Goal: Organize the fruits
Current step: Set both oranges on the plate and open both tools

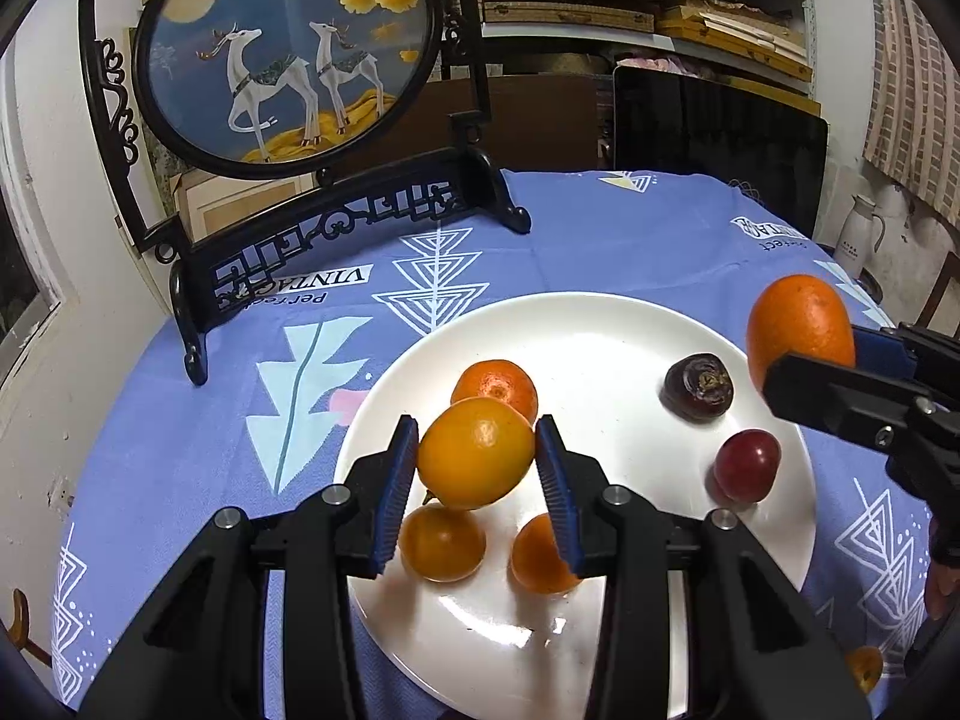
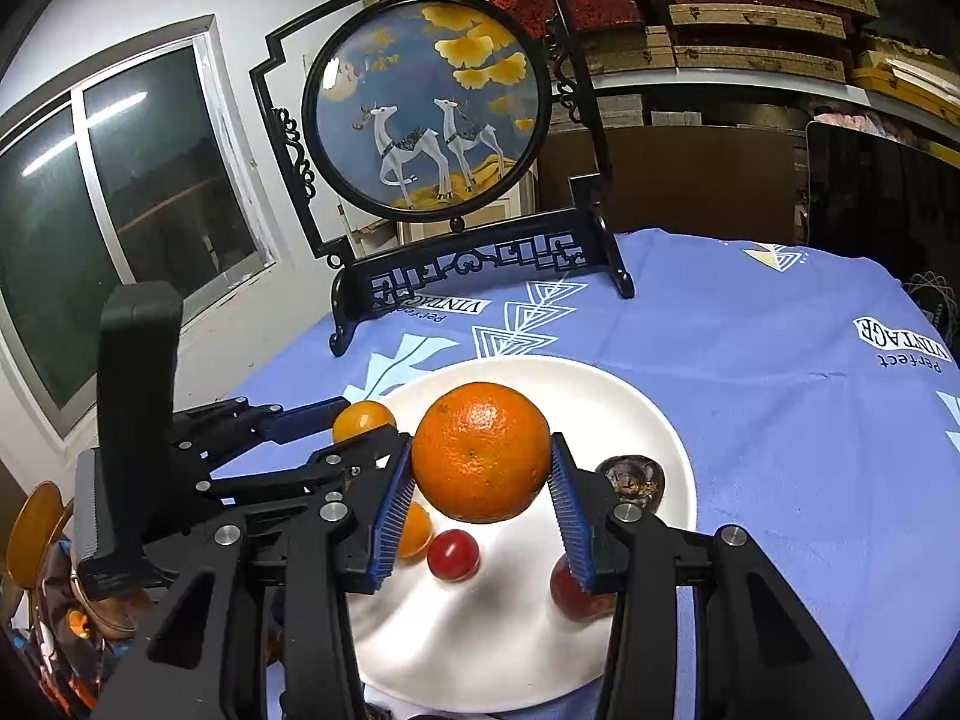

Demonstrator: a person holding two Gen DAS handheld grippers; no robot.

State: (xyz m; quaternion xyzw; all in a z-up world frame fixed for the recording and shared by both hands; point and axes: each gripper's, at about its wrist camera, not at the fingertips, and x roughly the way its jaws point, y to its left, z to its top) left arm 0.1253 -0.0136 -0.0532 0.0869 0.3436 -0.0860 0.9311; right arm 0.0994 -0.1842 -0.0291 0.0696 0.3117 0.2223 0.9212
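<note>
Over the white plate (image 1: 600,324) mid-table, left tongs (image 1: 477,459) clamp a yellow citrus (image 1: 476,461), right tongs (image 2: 480,459) an orange (image 2: 480,459), each apparently awaiting gentle release.

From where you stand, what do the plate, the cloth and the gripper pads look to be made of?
The plate looks like glazed white ceramic: smooth, with bright lamp glints, though hard plastic can't be ruled out. The cloth seems a printed woven fabric, matte, with soft creases. The pads on the left gripper look like blue ribbed rubber or soft plastic, by their fine ridges and dull surface.
</note>
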